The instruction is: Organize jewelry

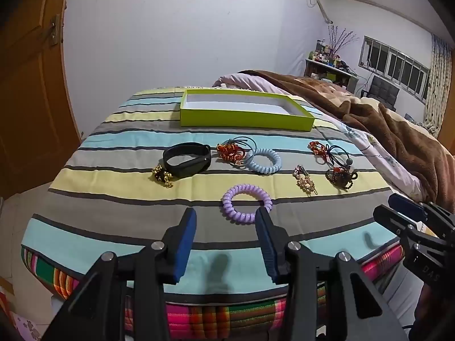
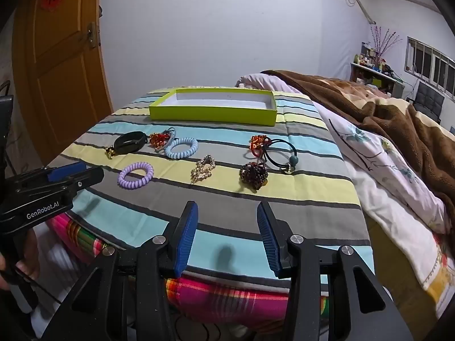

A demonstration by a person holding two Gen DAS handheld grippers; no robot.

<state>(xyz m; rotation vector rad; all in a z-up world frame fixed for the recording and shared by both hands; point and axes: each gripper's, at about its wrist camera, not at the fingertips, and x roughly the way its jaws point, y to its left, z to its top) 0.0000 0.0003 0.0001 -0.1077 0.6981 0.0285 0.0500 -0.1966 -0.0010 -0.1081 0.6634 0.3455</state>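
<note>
Several pieces lie on the striped cloth [image 1: 113,182]: a purple coil hair tie [image 1: 246,204] [image 2: 136,175], a light blue coil tie [image 1: 264,160] [image 2: 181,148], a black wristband [image 1: 187,159] [image 2: 130,142], a gold hair clip [image 1: 304,180] [image 2: 203,168] and a dark beaded bracelet [image 2: 254,175]. An empty lime green box [image 1: 244,111] [image 2: 213,108] sits at the far edge. My left gripper [image 1: 226,218] is open and empty, just short of the purple tie. My right gripper [image 2: 227,213] is open and empty over the near edge.
A brown blanket [image 2: 384,108] and floral quilt [image 2: 384,170] lie on the bed to the right. A wooden door [image 2: 57,71] stands at the left. Red beaded pieces [image 2: 257,142] and black elastic ties [image 2: 280,153] lie right of centre.
</note>
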